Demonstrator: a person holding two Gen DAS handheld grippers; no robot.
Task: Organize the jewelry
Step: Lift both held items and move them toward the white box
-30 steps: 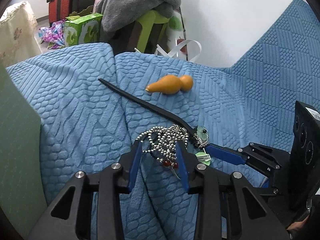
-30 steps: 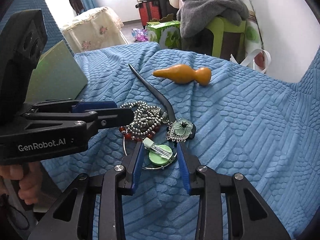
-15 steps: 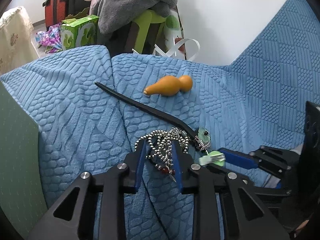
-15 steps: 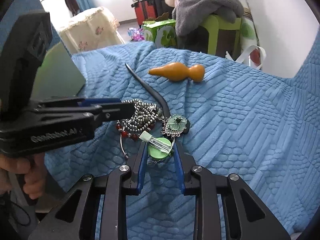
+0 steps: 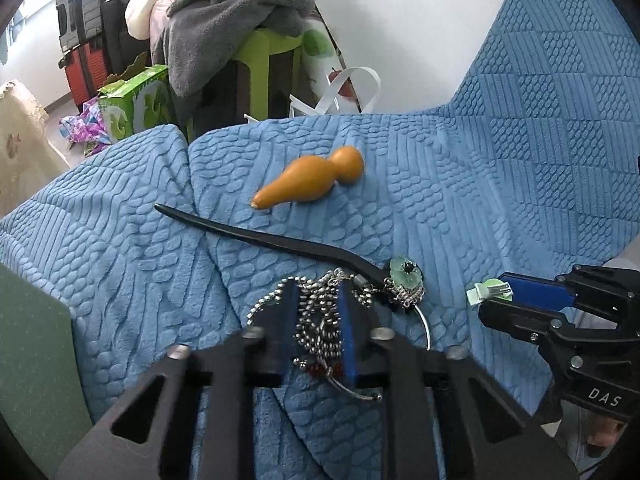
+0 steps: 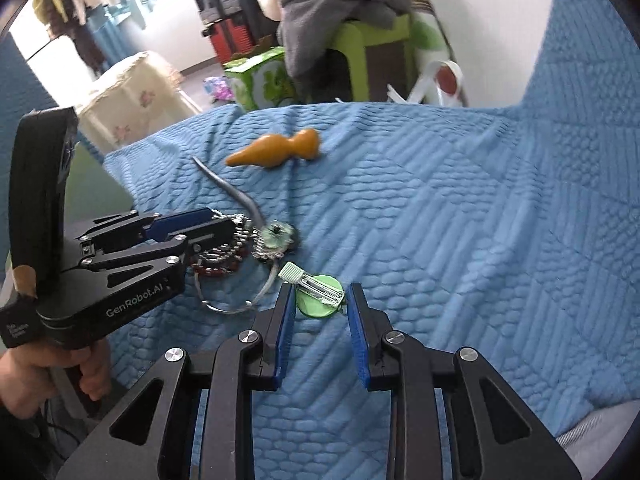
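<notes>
Closest in, the left tool (image 5: 318, 322) is closing its blue-padded jaws on a tangle of silver ball-chain necklace (image 5: 320, 320), the shiny little beads bunching between the pads; whether the pads are pressing hard yet is tough to call. Dark red beads (image 5: 320, 369) are peeking out just beneath, and a thin wire hoop (image 5: 425, 322) is curving away to the side, partly hidden behind the jaw.

Over in the right-wrist view, the right tool (image 6: 322, 312) is hovering with its jaws only narrowly apart, either side of a round green disc hair clip (image 6: 320, 300) with a ridged silver metal clasp and a pale ribbed ribbon end. The pads are sitting just beside the disc, and contact cannot be made out. A hand (image 6: 44, 376) is gripping the left tool's handle at the frame's edge, mostly cut off.

Everything is lying on a blue quilted sofa cover (image 5: 460, 208), plush with embossed pebble and stripe patterns. Next out, a long black curved hair stick (image 5: 256, 236) is tapering to a point, its head carrying a pale green flower ornament (image 5: 405, 270) with silver filigree. Beyond it, a smooth orange-brown gourd-shaped wooden piece (image 5: 310, 184) is resting well apart. Farthest back, a grey fleece blanket (image 5: 236, 12) is slumping over a lime-green plastic stool (image 5: 268, 52), the room beyond blurry.
</notes>
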